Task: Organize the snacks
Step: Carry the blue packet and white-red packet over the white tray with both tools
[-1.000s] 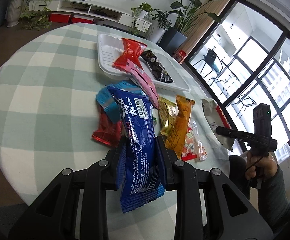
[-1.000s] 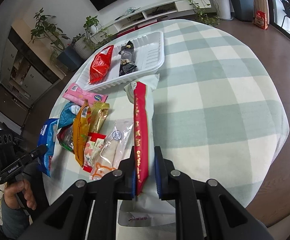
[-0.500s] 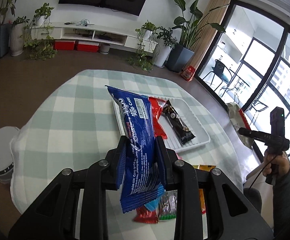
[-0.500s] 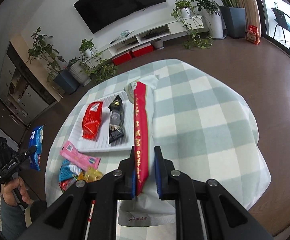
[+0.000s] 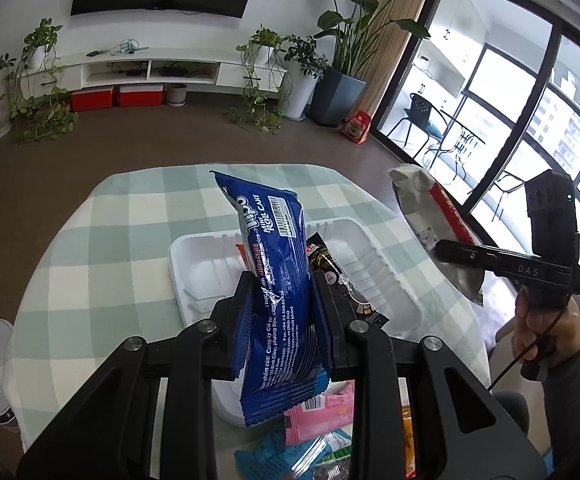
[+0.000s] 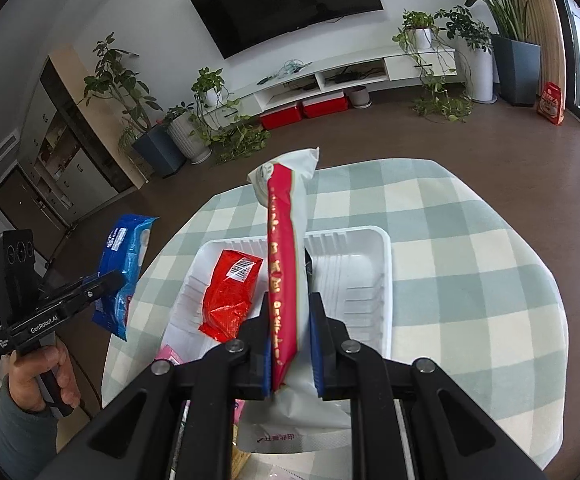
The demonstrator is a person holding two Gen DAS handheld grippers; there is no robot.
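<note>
From my left wrist, my left gripper (image 5: pixel 281 304) is clamped on the blue roll cake packet (image 5: pixel 273 264), held in the air above the white tray (image 5: pixel 193 276) on the table (image 5: pixel 101 240). From my right wrist, my right gripper (image 6: pixel 290 324) pinches the white-and-red packet (image 6: pixel 283 280) over the tray's middle, beside the red packet (image 6: pixel 231 294) lying in it.

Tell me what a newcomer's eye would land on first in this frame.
Two packets held aloft at once: the left gripper has its jaws shut on a blue roll cake packet, and the right gripper is clamped on a white packet with a red stripe. Both hang above the white tray on the checked tablecloth, where a red packet already lies.
</note>
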